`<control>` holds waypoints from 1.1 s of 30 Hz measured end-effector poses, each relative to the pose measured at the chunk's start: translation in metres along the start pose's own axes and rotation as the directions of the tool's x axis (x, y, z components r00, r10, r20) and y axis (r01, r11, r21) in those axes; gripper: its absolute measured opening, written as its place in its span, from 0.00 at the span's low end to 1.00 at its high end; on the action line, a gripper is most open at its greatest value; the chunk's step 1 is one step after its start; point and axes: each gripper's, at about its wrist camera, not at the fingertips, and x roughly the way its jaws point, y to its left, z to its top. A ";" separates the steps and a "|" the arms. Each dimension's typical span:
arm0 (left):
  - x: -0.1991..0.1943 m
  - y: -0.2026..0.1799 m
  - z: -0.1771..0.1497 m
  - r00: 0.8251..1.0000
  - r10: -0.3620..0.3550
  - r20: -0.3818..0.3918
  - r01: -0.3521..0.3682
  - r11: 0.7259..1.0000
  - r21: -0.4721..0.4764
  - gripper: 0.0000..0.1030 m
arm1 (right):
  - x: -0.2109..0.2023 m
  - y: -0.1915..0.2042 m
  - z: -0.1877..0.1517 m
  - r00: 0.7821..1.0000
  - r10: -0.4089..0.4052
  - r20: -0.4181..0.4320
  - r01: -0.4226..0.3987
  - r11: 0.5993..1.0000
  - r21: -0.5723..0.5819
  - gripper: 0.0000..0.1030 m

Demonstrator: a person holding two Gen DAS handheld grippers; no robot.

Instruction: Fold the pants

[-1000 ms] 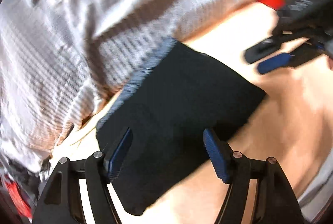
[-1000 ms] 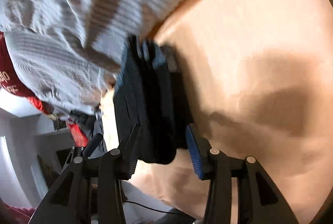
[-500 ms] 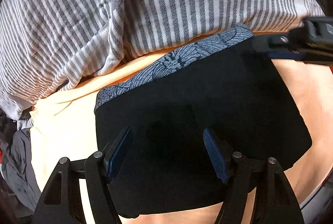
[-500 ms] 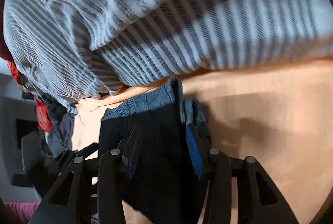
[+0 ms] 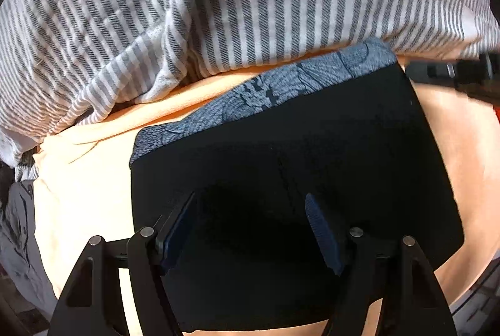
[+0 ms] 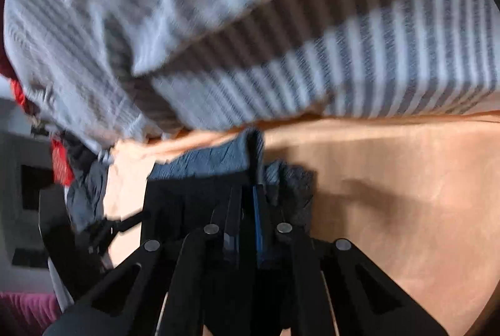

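The folded black pants [image 5: 312, 154] lie on the peach sheet [image 5: 81, 186], on top of a blue patterned folded garment [image 5: 281, 86]. My left gripper [image 5: 250, 223] is open and hovers over the near part of the black pants, fingers apart. In the right wrist view my right gripper [image 6: 248, 201] is shut on the edge of the black pants [image 6: 187, 198] at their right side, with the blue garment [image 6: 212, 161] just beyond. The right gripper also shows at the right edge of the left wrist view [image 5: 453, 73].
A grey-and-white striped blanket [image 5: 218, 7] is bunched along the far side, close behind the pants; it also shows in the right wrist view [image 6: 281, 39]. Dark grey clothing [image 5: 15, 229] and red fabric [image 6: 59, 161] lie off the sheet's left edge. Bare peach sheet [image 6: 406, 195] lies to the right.
My right gripper has closed from open onto the pants' right edge. The left gripper has stayed open over the pants, and the view barely shifted.
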 end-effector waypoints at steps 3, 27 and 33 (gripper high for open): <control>0.007 -0.005 -0.003 1.000 0.007 -0.006 -0.007 1.000 0.020 0.70 | 0.003 -0.007 0.008 0.999 0.051 0.000 -0.051 0.998 0.042 0.08; 0.020 -0.017 -0.005 0.999 -0.034 0.007 0.033 0.997 0.075 0.70 | -0.002 -0.015 -0.021 0.974 0.216 -0.073 -0.203 0.967 0.154 0.03; 0.028 -0.012 -0.009 0.998 -0.066 -0.001 0.066 0.997 0.036 0.70 | 0.001 -0.030 -0.027 0.997 0.023 -0.080 -0.006 0.979 0.206 0.05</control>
